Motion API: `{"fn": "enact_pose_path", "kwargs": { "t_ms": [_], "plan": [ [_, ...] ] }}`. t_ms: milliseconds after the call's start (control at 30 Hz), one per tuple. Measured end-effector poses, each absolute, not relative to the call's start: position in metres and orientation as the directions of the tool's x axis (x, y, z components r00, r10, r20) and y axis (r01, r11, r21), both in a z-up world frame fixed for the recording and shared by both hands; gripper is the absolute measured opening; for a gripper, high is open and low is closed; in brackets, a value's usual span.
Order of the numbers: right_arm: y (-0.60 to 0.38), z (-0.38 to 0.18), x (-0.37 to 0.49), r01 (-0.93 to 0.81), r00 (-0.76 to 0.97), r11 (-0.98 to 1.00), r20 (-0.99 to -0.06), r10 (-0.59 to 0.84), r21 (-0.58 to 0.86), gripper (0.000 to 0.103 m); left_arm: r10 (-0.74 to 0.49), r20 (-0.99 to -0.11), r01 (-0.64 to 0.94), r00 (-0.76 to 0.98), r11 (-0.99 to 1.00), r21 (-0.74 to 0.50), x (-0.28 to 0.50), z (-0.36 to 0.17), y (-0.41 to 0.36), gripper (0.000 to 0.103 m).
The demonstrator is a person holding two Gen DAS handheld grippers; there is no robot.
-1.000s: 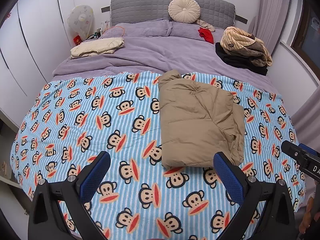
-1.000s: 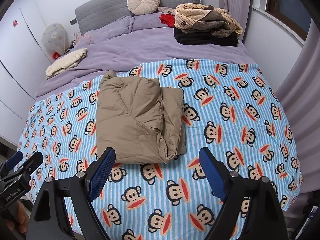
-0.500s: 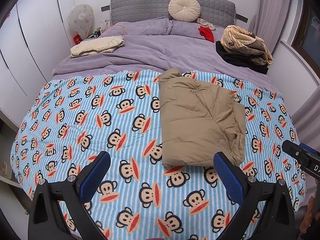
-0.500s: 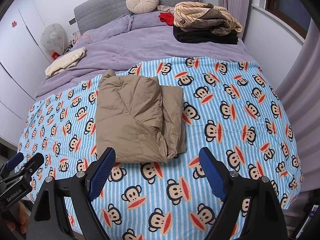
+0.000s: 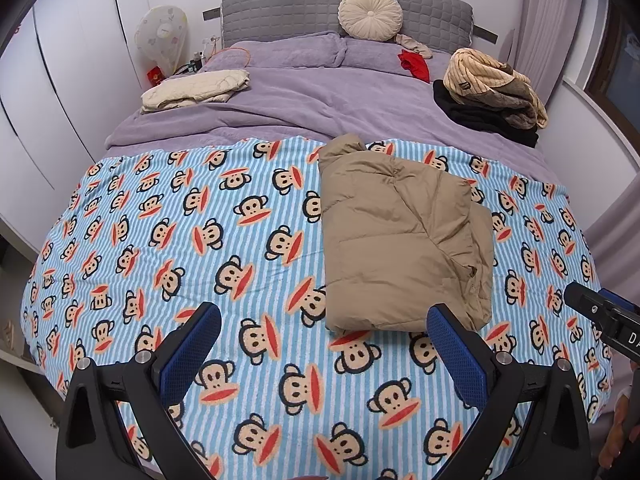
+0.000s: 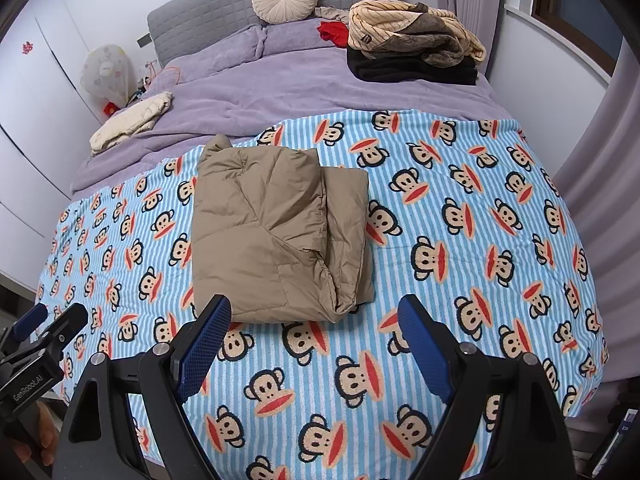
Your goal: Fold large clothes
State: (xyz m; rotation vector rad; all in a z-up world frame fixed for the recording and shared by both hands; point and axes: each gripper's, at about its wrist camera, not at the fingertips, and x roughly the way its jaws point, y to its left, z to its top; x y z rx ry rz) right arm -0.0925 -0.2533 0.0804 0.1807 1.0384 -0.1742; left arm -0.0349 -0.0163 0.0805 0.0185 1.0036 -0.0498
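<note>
A tan padded jacket [image 5: 404, 236] lies folded into a rectangle on the blue monkey-print blanket [image 5: 200, 240]; it also shows in the right wrist view [image 6: 276, 228]. My left gripper [image 5: 324, 334] is open and empty, held above the blanket just short of the jacket's near edge. My right gripper [image 6: 314, 322] is open and empty, also just short of the jacket's near edge. Each gripper shows at the edge of the other's view: the right gripper [image 5: 604, 320] and the left gripper [image 6: 44, 332].
A pile of striped and black clothes [image 5: 488, 92] sits at the far right on the purple duvet [image 5: 280, 100]. A folded cream garment [image 5: 192, 90] lies far left. A round cushion [image 5: 370, 14] leans on the grey headboard. A red item [image 5: 414, 64] lies by the pillows.
Both views have shifted slightly, as if the grippers drew back and rose a little from the bed. The jacket has not moved. Both grippers stay open.
</note>
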Motion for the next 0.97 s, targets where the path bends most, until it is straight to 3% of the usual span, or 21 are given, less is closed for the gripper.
{"fn": "enact_pose_path", "kwargs": {
  "t_ms": [967],
  "plan": [
    [-0.2542, 0.0786, -0.0903, 0.225, 0.494, 0.972, -0.868, -0.057, 0.064, 0.088, -0.027, -0.837, 0.051, 0.546, 0.999, 0.001, -0.0314, 0.0801, -0.0179, 0.103]
  ]
}}
